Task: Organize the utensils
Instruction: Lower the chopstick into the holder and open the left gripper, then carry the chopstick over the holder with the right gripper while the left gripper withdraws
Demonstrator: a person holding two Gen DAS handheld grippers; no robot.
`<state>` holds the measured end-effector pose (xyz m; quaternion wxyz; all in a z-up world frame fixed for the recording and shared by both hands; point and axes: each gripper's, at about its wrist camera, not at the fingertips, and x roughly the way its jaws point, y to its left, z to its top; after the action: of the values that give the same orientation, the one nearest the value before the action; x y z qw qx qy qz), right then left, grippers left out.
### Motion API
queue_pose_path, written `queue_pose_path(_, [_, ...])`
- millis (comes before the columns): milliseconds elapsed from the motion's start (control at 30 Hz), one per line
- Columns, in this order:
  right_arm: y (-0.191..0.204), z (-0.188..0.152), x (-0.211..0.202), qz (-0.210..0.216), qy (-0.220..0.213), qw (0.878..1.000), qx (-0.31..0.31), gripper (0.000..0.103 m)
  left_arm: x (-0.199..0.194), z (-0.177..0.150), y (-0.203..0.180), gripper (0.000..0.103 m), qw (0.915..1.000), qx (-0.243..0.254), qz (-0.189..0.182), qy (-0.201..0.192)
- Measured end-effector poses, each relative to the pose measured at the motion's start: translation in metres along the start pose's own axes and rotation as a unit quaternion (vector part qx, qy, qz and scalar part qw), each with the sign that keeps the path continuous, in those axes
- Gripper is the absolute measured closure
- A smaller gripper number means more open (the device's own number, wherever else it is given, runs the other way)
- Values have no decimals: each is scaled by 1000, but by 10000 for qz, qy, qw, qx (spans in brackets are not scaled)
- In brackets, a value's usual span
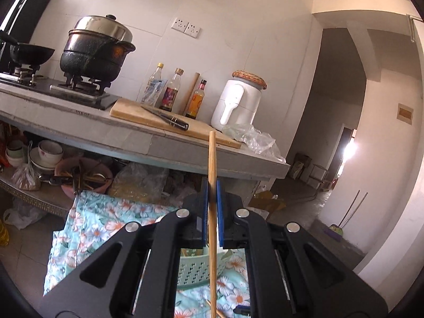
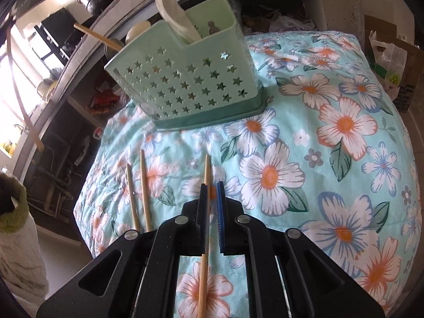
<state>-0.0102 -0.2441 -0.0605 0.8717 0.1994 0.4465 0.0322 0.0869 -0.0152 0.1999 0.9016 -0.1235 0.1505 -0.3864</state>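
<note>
Left gripper point(image 1: 212, 193): pads clamped tight on an upright chopstick point(image 1: 212, 159), tip standing above the fingers, lower end cut off by the bottom edge. Raised facing a kitchen counter point(image 1: 132, 143).

Right gripper point(image 2: 212, 193): jaws narrow, barely parted. Second chopstick point(image 2: 207, 169) between them, lying along the dark left pad, with a sliver of gap beside the blue right pad; firm pinch not confirmed. Tilted down over a floral cloth point(image 2: 318, 159).

Nearby on the cloth: two loose chopsticks point(image 2: 131, 193) just left of the right gripper, side by side, near ends hidden behind the gripper body. Beyond, well apart: green utensil holder point(image 2: 185, 79) with star cut-outs, standing on a darker base, holding a white spoon point(image 2: 175, 16) and several sticks leaning out to the left. Nothing between fingers and holder but bare cloth.

Left wrist view, further out: cutting board point(image 1: 148, 114) with knife point(image 1: 167, 116) on it, three bottles behind, white appliance point(image 1: 238, 103), crumpled plastic bag point(image 1: 251, 137), lidded black pot point(image 1: 98, 50) and wok point(image 1: 31, 53) on the stove. Bowls and bags on the shelf beneath.

Hard to make out: holder's inner compartments, mostly hidden by its wall; under-counter clutter, dark; holder in left wrist view only glimpsed under the gripper frame.
</note>
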Motion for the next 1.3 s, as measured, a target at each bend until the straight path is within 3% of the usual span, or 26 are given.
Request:
queue_pose_path(33, [0,0,4,-24,63,10000,-16,82,5,4,-2,98,10000,20,13,-53])
queue_pose_path(100, [2,1,15,-79,189,9998,-78,70,14,12,-7,98,9998,65,45,-205])
queue_pose_path(300, [10,4,42,-304,347,9978,-474,70,36,27,-13,98,9983,113,122,-560])
queue_pose_path(367, [15,6,45,-404,301,9969,-605,72,44,29,-17,98,9974,197,171,-665])
queue_pose_path(533, [19,6,47,-438,264,9955,-800,94,68,27,-21,98,9961,284,321,-766])
queue_pose_path(900, [17,2,4,-275,-229,9965,-752,97,120,-5,-12,98,9936,545,692,-706])
queue_pose_path(1100, [12,6,-26,-76,-559,9967,-584,97,139,-33,-3,98,9942,738,698,-348])
queue_pose_path(1167, [13,8,-32,-78,-645,9962,-571,97,137,-39,-1,93,9947,757,649,-267])
queue_pose_path(1233, [13,8,-39,-97,-720,9958,-550,97,130,-42,0,74,9946,768,636,-277])
queue_pose_path(1300, [12,9,-46,-92,-800,9953,-531,97,118,-42,0,66,9948,740,595,-378])
